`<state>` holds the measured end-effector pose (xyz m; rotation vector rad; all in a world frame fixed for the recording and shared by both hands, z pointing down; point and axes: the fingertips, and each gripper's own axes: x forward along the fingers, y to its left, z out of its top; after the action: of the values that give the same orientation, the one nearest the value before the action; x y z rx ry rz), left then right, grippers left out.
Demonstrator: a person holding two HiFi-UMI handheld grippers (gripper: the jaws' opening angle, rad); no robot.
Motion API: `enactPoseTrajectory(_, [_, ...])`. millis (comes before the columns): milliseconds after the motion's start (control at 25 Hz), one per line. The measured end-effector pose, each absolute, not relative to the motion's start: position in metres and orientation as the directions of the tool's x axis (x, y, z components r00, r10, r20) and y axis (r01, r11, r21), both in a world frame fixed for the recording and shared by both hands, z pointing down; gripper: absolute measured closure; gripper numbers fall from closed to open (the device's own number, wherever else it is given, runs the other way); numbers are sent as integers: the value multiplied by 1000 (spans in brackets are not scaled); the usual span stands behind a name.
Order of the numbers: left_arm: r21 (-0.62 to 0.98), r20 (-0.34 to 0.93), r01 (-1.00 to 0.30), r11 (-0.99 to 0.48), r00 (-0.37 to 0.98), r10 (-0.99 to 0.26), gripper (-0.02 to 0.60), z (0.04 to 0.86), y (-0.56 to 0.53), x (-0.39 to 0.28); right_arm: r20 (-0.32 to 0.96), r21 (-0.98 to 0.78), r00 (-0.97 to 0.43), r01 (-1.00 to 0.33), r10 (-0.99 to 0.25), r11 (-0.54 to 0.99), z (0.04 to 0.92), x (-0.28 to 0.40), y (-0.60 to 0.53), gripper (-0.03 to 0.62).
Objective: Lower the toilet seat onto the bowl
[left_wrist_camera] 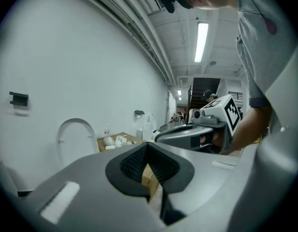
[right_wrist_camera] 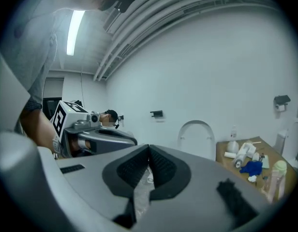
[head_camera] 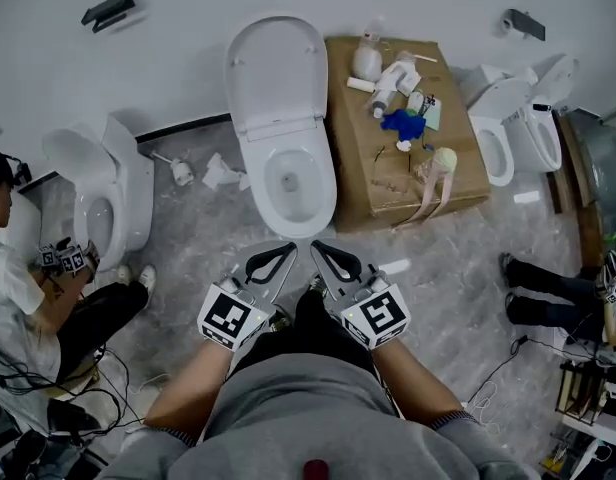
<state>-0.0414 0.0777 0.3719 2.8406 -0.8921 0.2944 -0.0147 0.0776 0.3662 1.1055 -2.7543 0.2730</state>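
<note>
A white toilet stands against the wall in the head view, its seat and lid (head_camera: 276, 73) raised upright over the open bowl (head_camera: 293, 183). Both grippers hover side by side in front of the bowl, well short of it and touching nothing. The left gripper (head_camera: 290, 250) is shut and empty. The right gripper (head_camera: 316, 248) is also shut and empty. In the left gripper view the closed pads (left_wrist_camera: 147, 145) point towards the raised seat (left_wrist_camera: 76, 139), and the right gripper (left_wrist_camera: 161, 137) shows beside them. In the right gripper view the closed jaws (right_wrist_camera: 149, 149) face the raised seat (right_wrist_camera: 196, 137).
A cardboard box (head_camera: 373, 183) with bottles and a blue cloth (head_camera: 403, 121) stands right of the toilet. Other toilets stand at left (head_camera: 108, 193) and right (head_camera: 513, 128). A person crouches at left (head_camera: 28, 288); another's legs (head_camera: 548, 288) lie at right. Crumpled paper (head_camera: 223, 173) lies on the floor.
</note>
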Motion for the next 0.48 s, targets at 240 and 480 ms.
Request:
enactPoseTrajectory(240, [27, 151, -545, -838, 831, -535, 572, 318, 105, -27, 188, -59, -725, -681, -662, 730, 315, -8, 111, 579])
enactPoseTrajectory(480, [33, 121, -563, -826, 823, -556, 572, 289, 124, -22, 161, -55, -738, -669, -655, 741, 287, 0, 134, 579])
